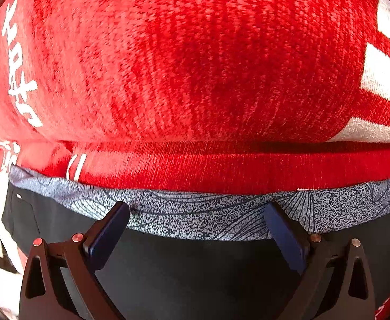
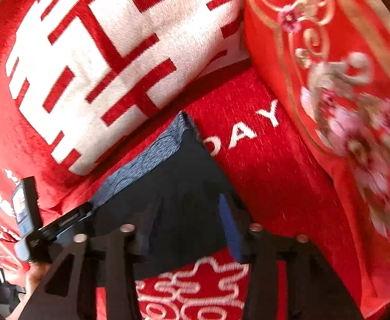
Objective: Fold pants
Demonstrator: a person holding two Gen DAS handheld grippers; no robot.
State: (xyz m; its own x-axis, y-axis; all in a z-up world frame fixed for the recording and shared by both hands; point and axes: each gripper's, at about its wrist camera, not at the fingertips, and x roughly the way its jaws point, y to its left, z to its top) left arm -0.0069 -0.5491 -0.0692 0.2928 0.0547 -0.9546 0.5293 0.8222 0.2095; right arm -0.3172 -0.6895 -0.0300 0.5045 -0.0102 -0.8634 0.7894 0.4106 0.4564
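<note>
Now your left gripper (image 1: 196, 213) is spread wide over the dark pants with a grey patterned waistband (image 1: 195, 218); your right gripper (image 2: 184, 226), lower centre, gapes too on the red woven cover (image 2: 269, 181).

The left wrist view looks forward between its gripper's fingers (image 1: 115, 221), very near the cloth, facing the pants (image 1: 195, 272) with their patterned waistband (image 1: 195, 218) just ahead of the tips and a red cushion (image 1: 189, 61) beyond; the right wrist view sits slightly farther back, tilted, above the same pants (image 2: 184, 186); both share the waistband (image 2: 147, 154) and cushion (image 2: 93, 61).
</note>
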